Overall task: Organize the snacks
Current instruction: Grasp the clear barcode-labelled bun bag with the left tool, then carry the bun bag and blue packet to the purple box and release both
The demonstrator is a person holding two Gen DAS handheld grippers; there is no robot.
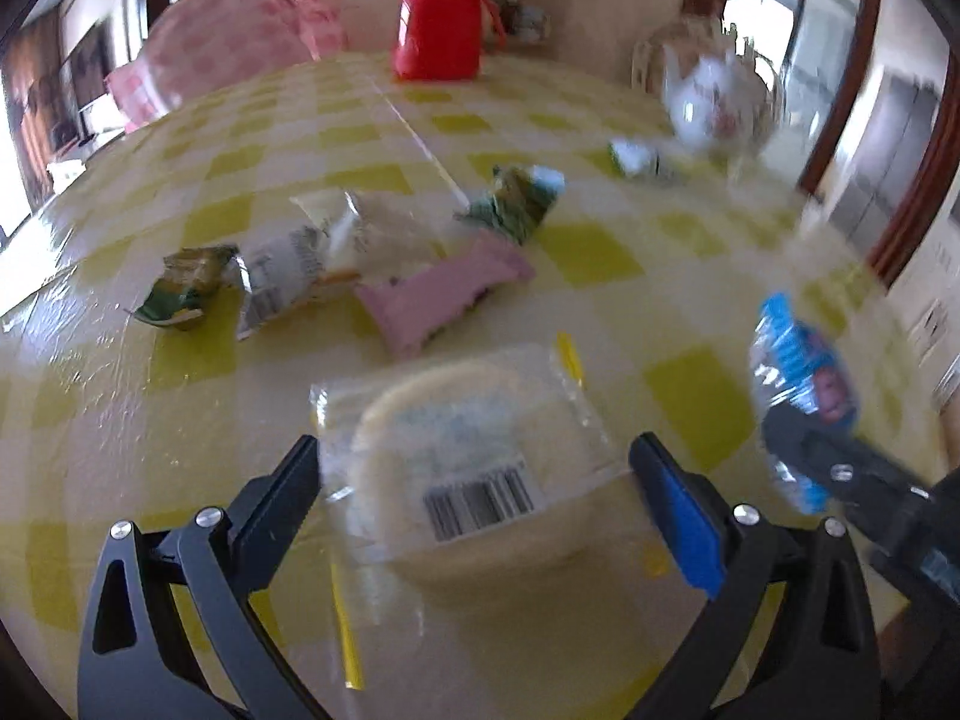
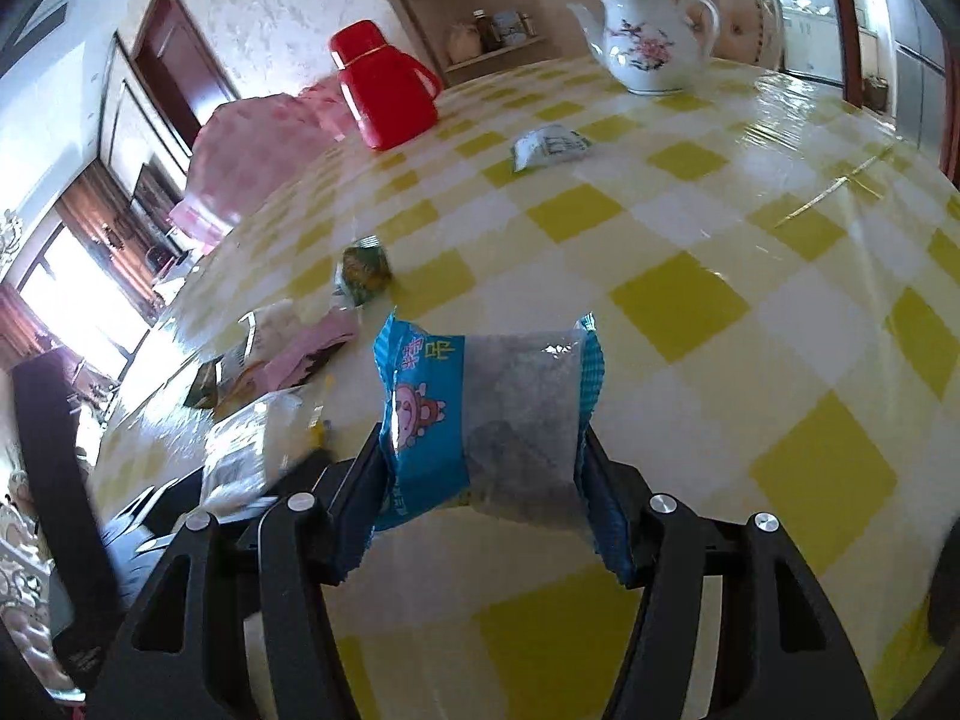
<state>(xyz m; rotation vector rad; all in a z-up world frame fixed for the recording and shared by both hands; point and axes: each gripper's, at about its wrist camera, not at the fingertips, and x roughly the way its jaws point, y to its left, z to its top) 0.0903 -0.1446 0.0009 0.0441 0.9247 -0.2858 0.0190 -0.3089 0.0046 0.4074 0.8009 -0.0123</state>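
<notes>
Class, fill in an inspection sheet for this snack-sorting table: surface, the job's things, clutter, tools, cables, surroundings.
Surface: yellow-and-white checked tablecloth, glossy.
Job's things: blue snack packet held off the cloth; clear-wrapped round pastry between the left tool's fingers; pink packet, white packet and two green packets loosely grouped; small white packet lying apart.
Clutter: red flask, floral teapot, pink cloth bundle.
Tools: left tool open around the pastry; right tool shut on the blue packet.
Cables: nothing seen.
Surroundings: corner shelves with jars, wooden door frames, bright windows.
</notes>
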